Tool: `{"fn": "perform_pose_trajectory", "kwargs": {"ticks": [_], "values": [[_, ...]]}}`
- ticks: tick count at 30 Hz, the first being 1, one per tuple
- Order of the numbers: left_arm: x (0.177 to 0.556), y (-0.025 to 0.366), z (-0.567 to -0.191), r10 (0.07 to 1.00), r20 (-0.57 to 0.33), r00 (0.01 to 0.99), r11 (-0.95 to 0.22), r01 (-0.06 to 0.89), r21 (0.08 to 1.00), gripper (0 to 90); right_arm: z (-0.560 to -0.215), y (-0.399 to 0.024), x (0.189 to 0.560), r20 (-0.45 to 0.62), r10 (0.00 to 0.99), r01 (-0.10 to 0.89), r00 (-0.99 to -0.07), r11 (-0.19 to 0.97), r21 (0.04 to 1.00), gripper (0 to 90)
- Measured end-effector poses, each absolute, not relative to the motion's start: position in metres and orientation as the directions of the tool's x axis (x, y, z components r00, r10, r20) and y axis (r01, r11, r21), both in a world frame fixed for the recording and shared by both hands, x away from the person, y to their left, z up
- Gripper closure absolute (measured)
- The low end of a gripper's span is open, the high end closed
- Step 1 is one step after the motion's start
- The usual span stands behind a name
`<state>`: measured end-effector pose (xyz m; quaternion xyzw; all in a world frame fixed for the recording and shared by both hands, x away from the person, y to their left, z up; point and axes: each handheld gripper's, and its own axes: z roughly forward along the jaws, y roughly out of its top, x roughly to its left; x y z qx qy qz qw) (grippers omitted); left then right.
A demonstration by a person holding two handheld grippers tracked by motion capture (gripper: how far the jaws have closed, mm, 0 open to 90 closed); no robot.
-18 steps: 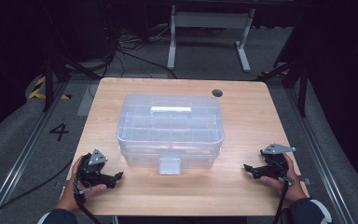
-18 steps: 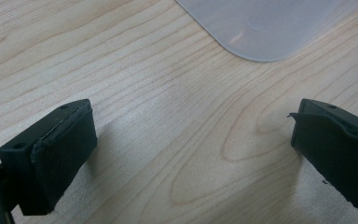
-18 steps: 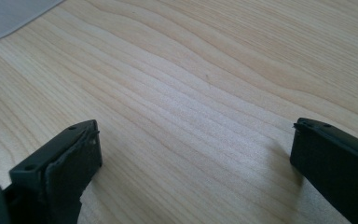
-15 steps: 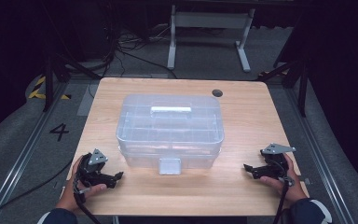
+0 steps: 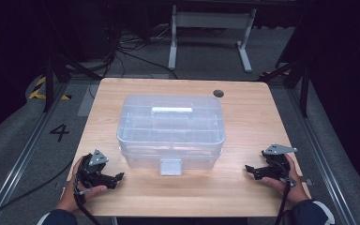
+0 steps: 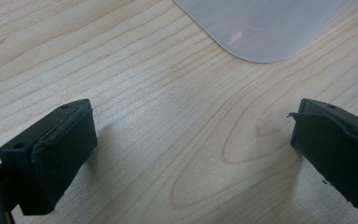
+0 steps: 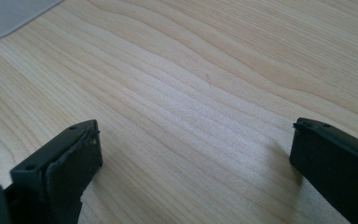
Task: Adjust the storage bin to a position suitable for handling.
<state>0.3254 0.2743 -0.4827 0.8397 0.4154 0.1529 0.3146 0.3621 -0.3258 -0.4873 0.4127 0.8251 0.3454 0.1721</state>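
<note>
Resting: we hold both claws low on the bench (image 5: 243, 126), one at each lower corner of the high view, with the box between them.
Box: a clear plastic storage box (image 5: 171, 129) sits mid-frame on the bench, lid on, white handle (image 5: 171, 110) flat on top, front latch (image 5: 170, 166) facing the bottom edge.
Left claw: left claw (image 5: 117, 177) at lower left, jaws apart with nothing between them; in the left gripper view a rounded corner of the box (image 6: 265, 28) shows at the top, well apart from the jaws.
Right claw: right claw (image 5: 249, 168) at lower right, jaws apart and empty; in the right gripper view a sliver of the box (image 7: 9, 16) shows at the upper left.
Risk, sliding: we judge the box light and smooth, so a one-sided push from either claw could skate it across the wood.
Risk, latch: the latch is small and pale; a claw coming in off-centre could slip off it or tilt the box.
Risk, grip: slick clear walls may slide out of the pads if we squeeze near a rounded corner.
Hard to tell: whether the latch is fastened, and what lies under the lid beyond faint dividers.
Cut off: our forearms leave the bottom edge of the high view.
</note>
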Motion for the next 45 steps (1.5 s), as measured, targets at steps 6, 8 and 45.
{"fn": "perform_pose_trajectory", "kwargs": {"ticks": [6,8,45], "values": [[0.325,0.274,-0.483,0.794,-0.005,0.608,-0.457,0.602,0.655,0.5,-0.485,-0.325,0.361,0.001,0.79,0.548,-0.613,0.425,0.72,15.2],[0.325,0.274,-0.483,0.794,-0.005,0.608,-0.457,0.602,0.655,0.5,-0.483,-0.323,0.361,-0.006,0.784,0.542,-0.62,0.434,0.719,16.8],[0.325,0.274,-0.483,0.796,-0.006,0.605,-0.453,0.604,0.656,0.6,-0.398,-0.299,0.371,-0.084,0.734,0.363,-0.674,0.428,0.827,29.3]]}}
